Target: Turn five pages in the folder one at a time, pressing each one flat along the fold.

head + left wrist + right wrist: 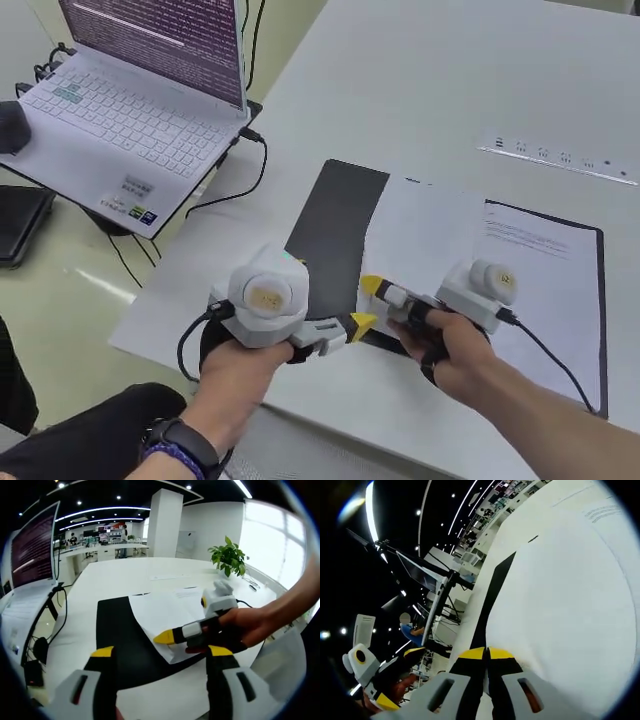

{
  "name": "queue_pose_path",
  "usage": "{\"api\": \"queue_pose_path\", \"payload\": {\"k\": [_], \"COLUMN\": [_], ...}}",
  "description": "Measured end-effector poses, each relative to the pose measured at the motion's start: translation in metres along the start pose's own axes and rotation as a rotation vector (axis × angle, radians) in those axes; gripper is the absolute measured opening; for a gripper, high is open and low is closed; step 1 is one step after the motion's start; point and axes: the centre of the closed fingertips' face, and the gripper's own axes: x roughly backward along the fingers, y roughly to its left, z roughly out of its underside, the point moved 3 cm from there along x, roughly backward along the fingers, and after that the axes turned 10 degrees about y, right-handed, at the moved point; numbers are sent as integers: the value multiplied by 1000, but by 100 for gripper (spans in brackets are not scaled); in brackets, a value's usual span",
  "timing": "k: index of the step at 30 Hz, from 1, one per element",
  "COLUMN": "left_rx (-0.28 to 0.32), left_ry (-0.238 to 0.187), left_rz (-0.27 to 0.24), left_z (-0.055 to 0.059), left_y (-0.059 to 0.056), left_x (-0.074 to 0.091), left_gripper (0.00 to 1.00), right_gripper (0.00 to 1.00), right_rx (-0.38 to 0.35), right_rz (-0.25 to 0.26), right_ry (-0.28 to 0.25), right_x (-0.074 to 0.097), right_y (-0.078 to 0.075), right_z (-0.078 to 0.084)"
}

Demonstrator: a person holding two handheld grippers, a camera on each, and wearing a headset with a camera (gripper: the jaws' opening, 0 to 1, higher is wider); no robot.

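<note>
The folder [335, 220] is lying open on the white table [420, 90], close to the near edge and right in front of the person. Its black cover [120, 640] is lying flat on the left side. A white page [420, 240] is standing up a little from the fold and bending over toward the black cover. A printed sheet [550, 270] is lying flat on the right side of the folder. The right gripper [372, 287] is sitting at the bottom corner of the white page, and its yellow tips are pressing tight together there. In the right gripper view, the right gripper [486, 653] is showing almost no gap between its jaws, and the page edge is running into them, so it is looking like it is pinching the page. The right hand [455, 345] is holding it from the near side. The left gripper [358, 325] is hanging just beside the right one, near the front edge of the folder. In the left gripper view, the left gripper [161, 651] is spreading its jaws wide apart and is gripping nothing. They are pointing at the black cover and the other gripper [164, 638]. The left hand [240, 365] is holding it, and a dark watch [180, 440] is sitting on that wrist. A laptop [130, 110] is sitting open at the far left, well apart from the folder. A black cord [235, 190] is running from it over the table. A green plant [229, 557] is standing far back.
</note>
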Motion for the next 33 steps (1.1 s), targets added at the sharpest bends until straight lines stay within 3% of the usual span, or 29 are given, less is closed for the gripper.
{"api": "queue_pose_path", "payload": {"k": [10,20,25,33], "left_rx": [14,18,16,4], "left_ry": [11,11,17,33], "left_rz": [-20,-33,-33,-22], "left_z": [6,6,6,8], "left_y": [13,20,19,17], "left_x": [6,8,5,2], "left_gripper": [73,72,73,72], "right_gripper": [0,0,8,20], "right_rx": [-66,-81,-34,-20], "right_rz": [22,38,13,-35], "right_ry": [37,21,20,21], "right_x": [-15,-20,-19,-14], "right_y": [-14,-12,-7,3], "right_z": [14,13,13,16]}}
